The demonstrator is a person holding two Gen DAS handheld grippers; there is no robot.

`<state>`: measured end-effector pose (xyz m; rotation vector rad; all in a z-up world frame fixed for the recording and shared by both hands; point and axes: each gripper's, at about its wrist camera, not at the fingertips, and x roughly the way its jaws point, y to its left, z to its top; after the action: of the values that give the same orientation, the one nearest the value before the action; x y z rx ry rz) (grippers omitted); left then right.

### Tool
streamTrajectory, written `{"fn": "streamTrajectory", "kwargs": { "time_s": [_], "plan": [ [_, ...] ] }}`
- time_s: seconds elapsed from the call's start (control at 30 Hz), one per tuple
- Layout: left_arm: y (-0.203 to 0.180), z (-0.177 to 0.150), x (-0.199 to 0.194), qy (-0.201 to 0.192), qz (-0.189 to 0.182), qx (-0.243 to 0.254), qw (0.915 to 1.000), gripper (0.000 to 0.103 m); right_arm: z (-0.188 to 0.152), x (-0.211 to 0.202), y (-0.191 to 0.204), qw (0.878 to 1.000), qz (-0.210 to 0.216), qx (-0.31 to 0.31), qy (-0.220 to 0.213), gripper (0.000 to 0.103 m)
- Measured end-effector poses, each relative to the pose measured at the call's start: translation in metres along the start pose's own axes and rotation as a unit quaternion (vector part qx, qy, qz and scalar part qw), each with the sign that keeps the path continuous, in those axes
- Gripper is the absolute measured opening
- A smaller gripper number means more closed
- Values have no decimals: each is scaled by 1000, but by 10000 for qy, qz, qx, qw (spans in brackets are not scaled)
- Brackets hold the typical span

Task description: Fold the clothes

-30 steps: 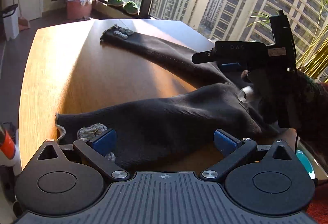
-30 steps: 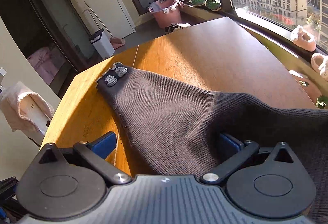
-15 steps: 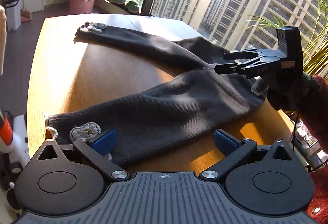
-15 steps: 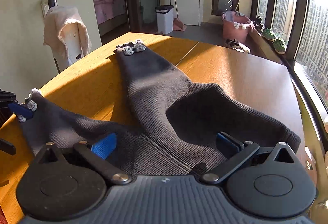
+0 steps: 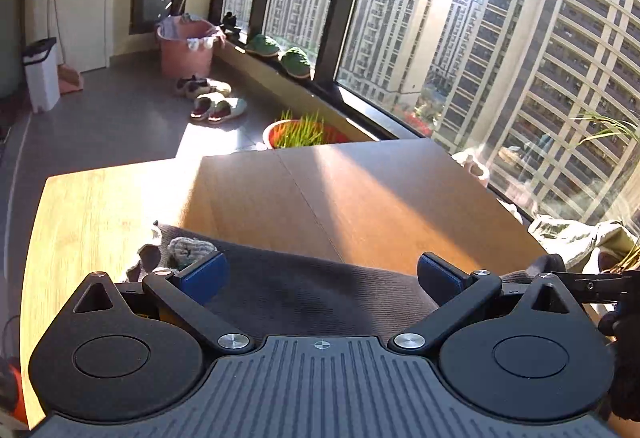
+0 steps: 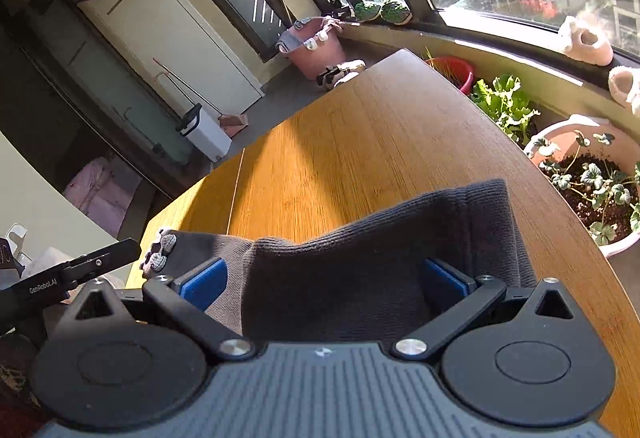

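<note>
On the wooden table (image 5: 380,193), close under both of my cameras, lies the dark knit garment (image 5: 312,290), spread flat along the near edge. My left gripper (image 5: 320,280) has its blue fingers (image 5: 204,276) spread wide, one at each side of the cloth, and the fabric passes between them without either pad pressing on it that I can see. At the left finger sits the garment's end with its pale grey knitted trim (image 5: 188,250), just beside the pad; whether they touch I cannot tell. My right gripper (image 6: 322,284) is likewise wide apart, blue fingers (image 6: 202,284) flanking a raised, bunched fold of the same garment (image 6: 360,262). The cloth fills the gap and rises above it, and it hides most of the right-hand pad, so I cannot say whether that pad bears on the knit. Nothing is pinched between the pads.

The near part of the garment is cut off by my own gripper bodies in both views. In the left view my right gripper shows only as a dark sliver at the right border; in the right view the tip of my left one pokes in from the left.
</note>
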<state>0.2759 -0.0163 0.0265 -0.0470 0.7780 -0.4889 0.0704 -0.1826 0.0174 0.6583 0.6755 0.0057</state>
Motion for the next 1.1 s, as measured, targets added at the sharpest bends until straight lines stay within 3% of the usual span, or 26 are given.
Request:
{"fn": "streamTrajectory", "kwargs": {
  "time_s": [0.07,0.1,0.23,0.4,0.6,0.7,0.8,0.87,0.93,1.1],
  "plan": [
    [17,-7,12,352,364,-383,9980,103,6,6,1,9999,-52,-146,31,103],
    [23,-15,9,319,490,-419,9974,103,10,10,1,9997,-91,-226,42,103],
    [23,-45,-18,282,955,-20,9950,103,22,30,4,9979,-299,-569,-102,103],
    [12,-79,-61,300,1159,118,9927,103,16,39,19,9917,-553,-1152,-118,103],
    [-3,-91,-108,49,1043,252,9942,103,-8,30,32,9817,-786,-1733,-106,103],
    [-14,-98,-131,-104,776,362,9963,103,-10,26,30,9819,-709,-1752,-110,103],
    [-8,-112,-158,-235,-69,22,9997,103,-9,24,28,9833,-643,-1697,-134,103],
    [1,-128,-181,-386,-745,-268,9961,103,-6,22,25,9837,-662,-1664,-144,103],
    [1,-150,-201,-534,-983,-219,9935,103,-9,12,30,9832,-677,-1690,-93,103],
    [-16,-180,-195,-194,-1195,-212,9924,103,-39,-43,40,9779,448,-2043,-9,103]
  ]
}}
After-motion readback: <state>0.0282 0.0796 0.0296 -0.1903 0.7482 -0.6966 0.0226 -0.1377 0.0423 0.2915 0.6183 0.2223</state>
